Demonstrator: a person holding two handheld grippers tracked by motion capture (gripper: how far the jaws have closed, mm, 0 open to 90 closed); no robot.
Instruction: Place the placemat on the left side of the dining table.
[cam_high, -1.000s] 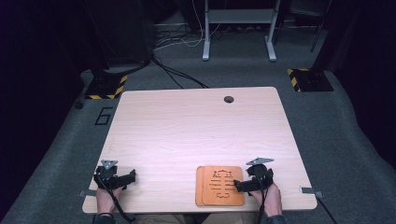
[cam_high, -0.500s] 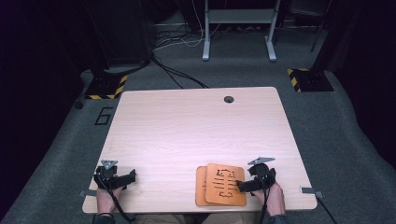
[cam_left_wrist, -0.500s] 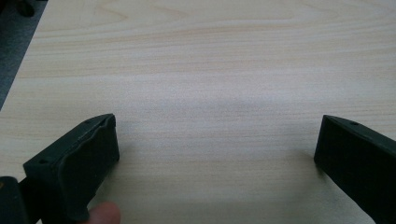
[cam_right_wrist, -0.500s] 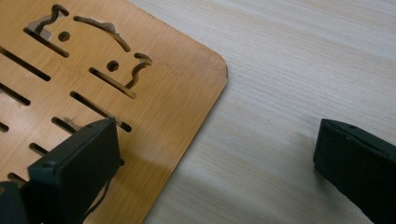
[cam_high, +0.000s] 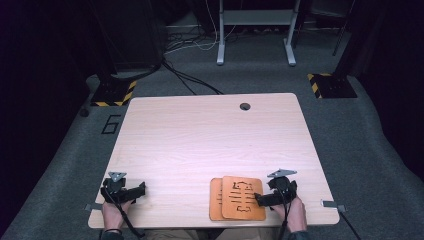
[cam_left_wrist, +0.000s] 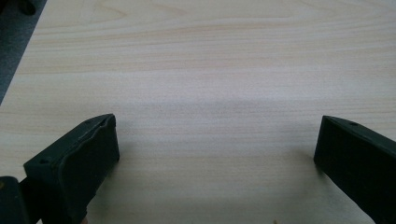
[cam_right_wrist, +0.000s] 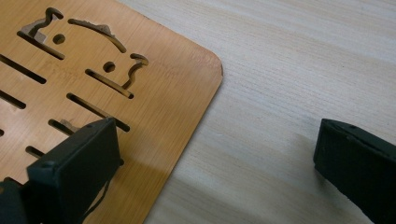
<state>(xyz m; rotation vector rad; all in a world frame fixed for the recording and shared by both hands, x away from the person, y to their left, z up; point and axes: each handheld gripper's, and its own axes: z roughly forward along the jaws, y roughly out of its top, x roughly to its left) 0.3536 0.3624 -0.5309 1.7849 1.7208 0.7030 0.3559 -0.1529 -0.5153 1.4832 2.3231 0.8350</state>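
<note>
Right gripper (cam_high: 261, 199): low at the table's (cam_high: 210, 135) near right edge, jaws wide apart, one jaw over the top board (cam_right_wrist: 116, 93), gripping nothing.
Left gripper (cam_high: 131, 190): near left corner, jaws wide, empty.
Boards: two stacked, top board shifted right of the lower board (cam_high: 215, 200), slots running left-right.
Room: bare tabletop beyond.

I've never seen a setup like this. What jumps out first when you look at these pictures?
Most striking are two orange-brown wooden boards with slot and animal-shaped cutouts, stacked askew at the near edge of the pale wooden table. The right tongs sit at the top board's right edge, jaws apart, one jaw over the board. The left tongs rest open on bare wood at the near left corner.
</note>
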